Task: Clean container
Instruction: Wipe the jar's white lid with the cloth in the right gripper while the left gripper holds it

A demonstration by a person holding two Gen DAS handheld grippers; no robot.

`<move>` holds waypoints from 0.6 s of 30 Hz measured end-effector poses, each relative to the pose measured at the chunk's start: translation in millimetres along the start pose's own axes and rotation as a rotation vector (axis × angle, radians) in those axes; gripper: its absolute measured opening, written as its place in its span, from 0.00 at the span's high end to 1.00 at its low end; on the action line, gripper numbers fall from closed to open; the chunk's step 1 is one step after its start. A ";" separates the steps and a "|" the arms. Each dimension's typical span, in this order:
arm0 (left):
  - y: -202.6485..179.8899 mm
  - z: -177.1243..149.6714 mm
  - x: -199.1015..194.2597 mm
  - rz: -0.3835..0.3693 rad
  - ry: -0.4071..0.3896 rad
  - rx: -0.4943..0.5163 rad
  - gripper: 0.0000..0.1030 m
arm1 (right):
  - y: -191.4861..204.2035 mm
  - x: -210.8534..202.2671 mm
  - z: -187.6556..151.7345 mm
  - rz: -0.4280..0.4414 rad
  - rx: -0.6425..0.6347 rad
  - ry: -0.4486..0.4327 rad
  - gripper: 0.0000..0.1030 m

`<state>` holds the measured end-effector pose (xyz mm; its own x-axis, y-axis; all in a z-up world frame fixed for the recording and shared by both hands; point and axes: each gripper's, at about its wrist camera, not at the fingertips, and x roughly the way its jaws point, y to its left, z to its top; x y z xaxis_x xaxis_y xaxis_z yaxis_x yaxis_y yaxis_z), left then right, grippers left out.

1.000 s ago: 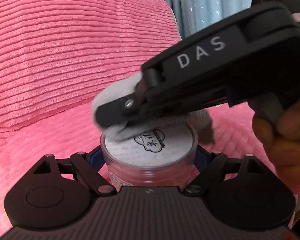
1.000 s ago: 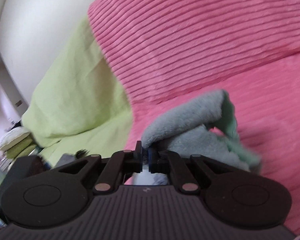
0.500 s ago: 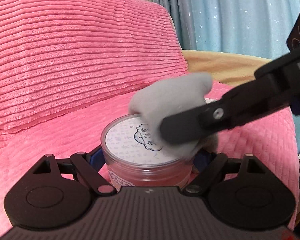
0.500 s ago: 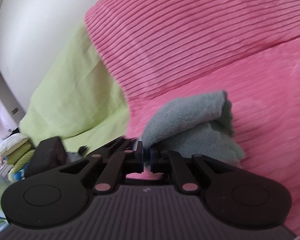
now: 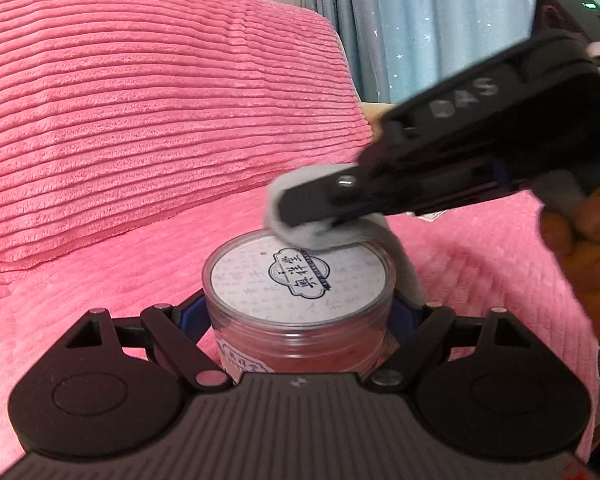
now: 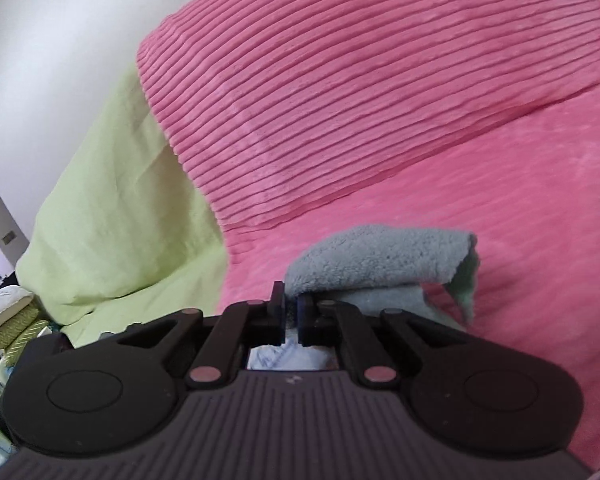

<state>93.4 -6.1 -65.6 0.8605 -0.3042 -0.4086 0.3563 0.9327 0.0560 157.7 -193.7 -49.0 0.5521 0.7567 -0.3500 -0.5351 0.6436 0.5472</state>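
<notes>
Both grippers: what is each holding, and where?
Left gripper clamps the jar by its sides, below the lid. Right gripper pinches the grey cloth by a fold.

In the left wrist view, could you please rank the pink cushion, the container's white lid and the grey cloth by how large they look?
1. pink cushion, by far the largest.
2. white lid.
3. grey cloth, smallest, though the right gripper hides part of it.
</notes>
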 end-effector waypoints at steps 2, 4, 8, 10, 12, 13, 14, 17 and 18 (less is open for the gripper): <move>0.7 0.0 -0.1 -0.001 0.000 -0.002 0.17 | 3.8 -7.9 -5.6 0.004 -0.004 0.009 0.97; 1.2 -0.1 -0.2 -0.003 0.001 -0.005 0.17 | 7.1 -14.5 -11.7 0.013 -0.007 0.018 0.96; 0.8 -0.2 -0.3 -0.002 0.003 -0.012 0.17 | 14.0 -5.3 -15.1 0.056 -0.015 0.043 0.96; 0.0 -0.4 -0.8 -0.002 0.003 -0.011 0.17 | 16.1 3.5 -13.3 0.075 -0.023 0.050 0.96; 0.1 0.0 -0.6 -0.003 0.005 -0.014 0.17 | 16.1 11.9 -10.0 0.080 -0.022 0.045 0.96; 0.1 0.2 -0.3 -0.003 0.006 -0.014 0.17 | 15.8 15.7 -8.2 0.079 -0.019 0.040 0.97; 0.1 0.3 -0.2 -0.004 0.006 -0.013 0.17 | 14.7 18.6 -6.2 0.074 -0.016 0.032 0.98; 0.1 0.4 -0.2 -0.006 0.006 -0.009 0.17 | 6.0 16.0 0.7 0.025 0.000 -0.004 0.98; 0.3 0.3 -0.4 -0.007 0.005 -0.008 0.17 | 3.2 12.2 1.7 0.011 0.010 -0.011 0.98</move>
<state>93.2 -5.8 -65.1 0.8559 -0.3102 -0.4139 0.3597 0.9320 0.0454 163.8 -182.6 -50.2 0.5533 0.7625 -0.3352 -0.5351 0.6338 0.5586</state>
